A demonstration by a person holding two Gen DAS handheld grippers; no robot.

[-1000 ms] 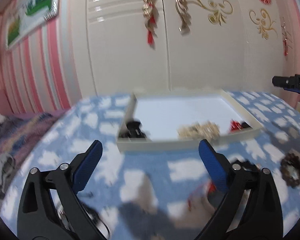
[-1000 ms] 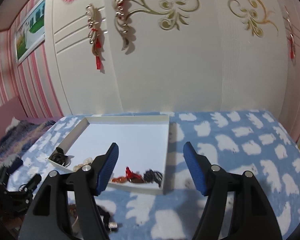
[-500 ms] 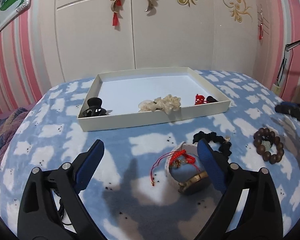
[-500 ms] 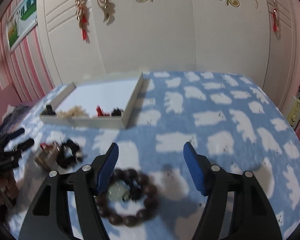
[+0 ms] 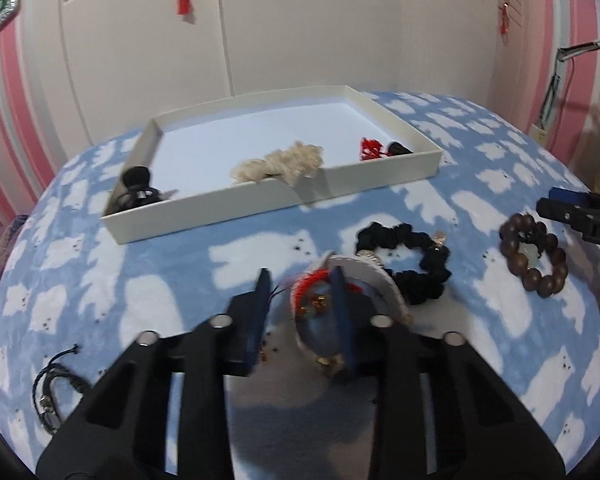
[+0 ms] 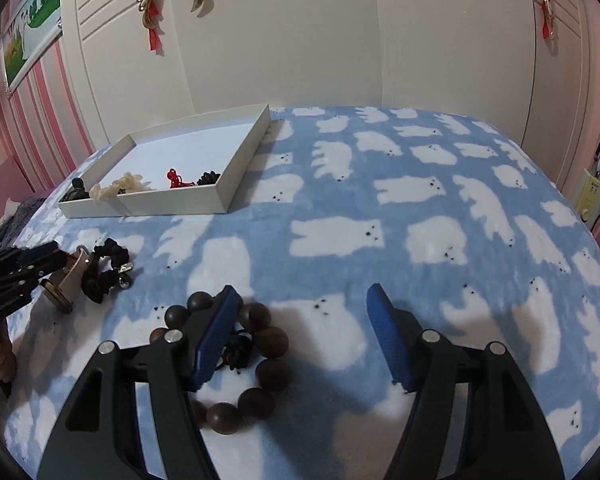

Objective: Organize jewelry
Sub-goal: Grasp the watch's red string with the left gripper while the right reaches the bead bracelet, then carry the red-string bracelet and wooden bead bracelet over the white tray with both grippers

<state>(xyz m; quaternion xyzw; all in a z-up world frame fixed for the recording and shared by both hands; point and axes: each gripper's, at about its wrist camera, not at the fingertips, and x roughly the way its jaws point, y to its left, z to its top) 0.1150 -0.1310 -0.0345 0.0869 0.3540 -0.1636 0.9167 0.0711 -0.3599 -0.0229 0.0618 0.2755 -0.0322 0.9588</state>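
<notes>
Left gripper (image 5: 300, 312): jaws have just been closing, far narrower than half a second ago; a red cord bracelet (image 5: 314, 284) sits between them on a pale watch band (image 5: 380, 280). Motion blur hides whether the pads press it.
Black scrunchie (image 5: 416, 256): just right of those fingers, touching the band.
Tray (image 5: 260, 208): ahead of the left gripper, holding earlier pieces.
Wooden bead bracelet (image 6: 260, 360): now under the right gripper's left finger, partly covered.
Right gripper (image 6: 300, 336): lower than before, jaws apart, unchanged, nothing clamped.
</notes>
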